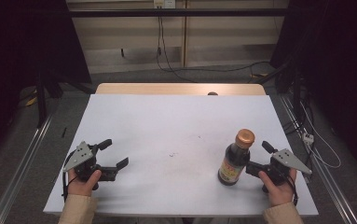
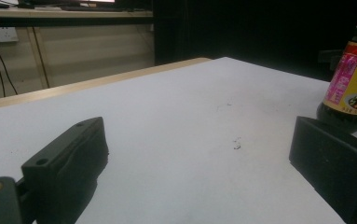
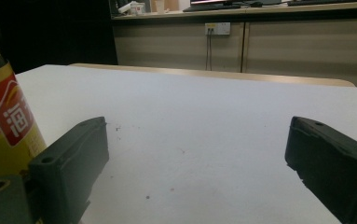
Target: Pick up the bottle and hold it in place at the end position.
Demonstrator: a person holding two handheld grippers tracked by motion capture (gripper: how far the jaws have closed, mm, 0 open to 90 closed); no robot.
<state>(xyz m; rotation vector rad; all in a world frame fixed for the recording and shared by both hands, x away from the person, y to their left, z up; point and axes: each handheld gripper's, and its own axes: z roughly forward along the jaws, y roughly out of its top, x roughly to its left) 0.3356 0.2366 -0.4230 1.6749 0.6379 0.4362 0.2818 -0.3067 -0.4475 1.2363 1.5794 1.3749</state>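
A dark soy sauce bottle (image 1: 233,163) with a copper cap and a yellow-red label stands upright at the front right of the white table top (image 1: 176,121). Just right of it, my right gripper (image 1: 259,157) is open; its near jaw is close beside the bottle and nothing sits between the jaws. In the right gripper view the bottle (image 3: 3,121) stands outside the left jaw of the open right gripper (image 3: 197,135). My left gripper (image 1: 115,152) rests open at the front left, holding nothing. From the left gripper (image 2: 197,135) the bottle (image 2: 353,84) shows far off at the right.
A few dark specks (image 1: 173,154) mark the middle of the white top. A wooden table edge (image 1: 181,88) runs along the far side, with a small dark object (image 1: 212,94) on it. Cables and a power strip (image 1: 308,137) lie on the floor to the right.
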